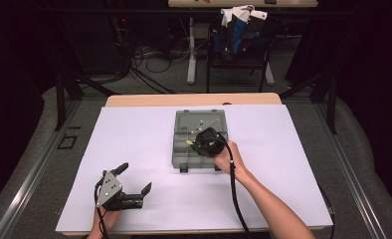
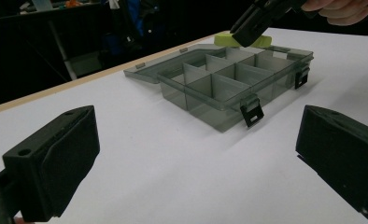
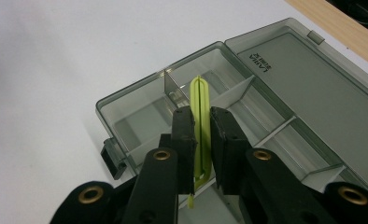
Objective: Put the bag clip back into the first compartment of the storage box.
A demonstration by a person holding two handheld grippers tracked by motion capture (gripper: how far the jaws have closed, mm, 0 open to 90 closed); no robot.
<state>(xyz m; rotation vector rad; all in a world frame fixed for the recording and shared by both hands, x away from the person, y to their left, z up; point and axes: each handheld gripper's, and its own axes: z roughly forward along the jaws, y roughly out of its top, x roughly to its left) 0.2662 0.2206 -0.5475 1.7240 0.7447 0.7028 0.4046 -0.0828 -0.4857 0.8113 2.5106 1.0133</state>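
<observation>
The white table top spread wide around you, with bare surface on every side of the box and its wooden far edge showing beyond. The grey plastic box sat near the middle, well back from your near edge, its lid thrown open flat toward the far side and its latches facing you. Dividers split its tray into compartments.

Your left gripper rested on the table at the near left, well apart from the box, jaws spread wide with nothing between them; in the left gripper view, open table lay between them and the box.

Your right gripper hung over the box tray, jaws pressed together on a yellow-green clip. You held that clip on edge, its long axis running along the jaws and its far end pointing past the fingertips toward the lid side. It sat above the compartments; which one was under it I cannot tell. In the left gripper view the clip showed at the box's far side.
</observation>
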